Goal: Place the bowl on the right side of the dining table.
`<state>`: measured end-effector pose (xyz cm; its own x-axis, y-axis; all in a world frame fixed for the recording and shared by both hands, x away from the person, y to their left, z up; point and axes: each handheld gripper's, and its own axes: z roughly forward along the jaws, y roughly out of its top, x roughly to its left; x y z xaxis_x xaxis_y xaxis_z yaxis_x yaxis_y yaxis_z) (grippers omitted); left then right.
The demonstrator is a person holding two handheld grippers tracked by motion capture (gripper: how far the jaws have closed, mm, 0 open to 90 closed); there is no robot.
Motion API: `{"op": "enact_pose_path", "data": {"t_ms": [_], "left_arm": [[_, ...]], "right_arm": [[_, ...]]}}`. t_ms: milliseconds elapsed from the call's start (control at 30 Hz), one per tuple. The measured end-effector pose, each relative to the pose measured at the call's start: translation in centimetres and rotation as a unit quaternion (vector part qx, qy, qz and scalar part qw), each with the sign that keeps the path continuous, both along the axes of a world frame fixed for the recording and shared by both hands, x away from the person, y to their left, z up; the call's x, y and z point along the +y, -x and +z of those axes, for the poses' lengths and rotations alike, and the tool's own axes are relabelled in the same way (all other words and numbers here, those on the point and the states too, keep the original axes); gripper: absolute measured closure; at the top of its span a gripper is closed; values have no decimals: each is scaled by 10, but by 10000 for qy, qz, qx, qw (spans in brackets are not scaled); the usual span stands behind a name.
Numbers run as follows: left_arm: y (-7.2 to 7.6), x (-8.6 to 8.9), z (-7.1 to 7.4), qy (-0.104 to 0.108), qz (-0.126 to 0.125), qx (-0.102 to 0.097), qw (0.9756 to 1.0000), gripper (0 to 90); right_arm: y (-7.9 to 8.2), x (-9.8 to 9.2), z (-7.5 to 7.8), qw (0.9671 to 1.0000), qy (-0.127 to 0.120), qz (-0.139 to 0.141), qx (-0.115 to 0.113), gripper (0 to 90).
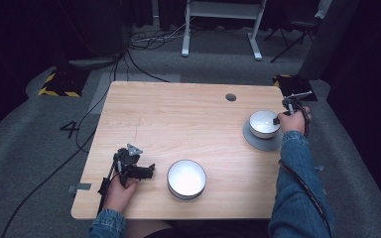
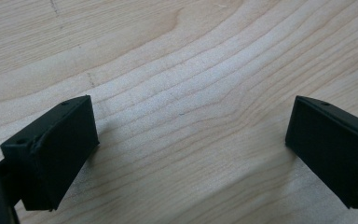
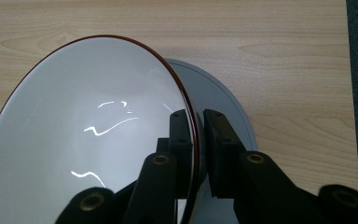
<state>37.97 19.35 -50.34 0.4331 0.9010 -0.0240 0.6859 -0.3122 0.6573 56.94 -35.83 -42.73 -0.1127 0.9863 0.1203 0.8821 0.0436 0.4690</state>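
Bowls: two white, one [image 1: 264,123] on grey plate [image 1: 253,139] with rim clenched by right gripper [image 3: 198,140] fingers; left gripper [image 2: 191,135] fingers released

The high view looks forward and down from above the person's side, taking in the whole wooden table [image 1: 178,119]. The left gripper view looks steeply down, very close to bare tabletop. The right gripper view looks down closely on the white bowl [image 3: 84,135] and grey plate [image 3: 223,112], shared with the high view.
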Motion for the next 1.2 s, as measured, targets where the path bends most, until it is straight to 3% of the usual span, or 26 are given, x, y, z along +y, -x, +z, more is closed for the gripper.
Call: {"op": "enact_pose_path", "data": {"t_ms": [433,633,767,1000,1200], "left_arm": [[0,0,0,2,2,9,10000,23],[0,0,0,2,0,2,10000,23],[0,0,0,-2,3,4,10000,23],[0,0,0,2,-2,14,10000,23],[0,0,0,6,-4,16,10000,23]], "right_arm": [[6,-12,-7,9999,-110,-52,-25,812],[9,-17,-3,9998,-186,13,-93,788],[9,-15,1,9996,-197,56,-173,728],[12,-15,13,9991,105,139,-398,562],[20,-13,25,9977,46,312,-601,505]]}}
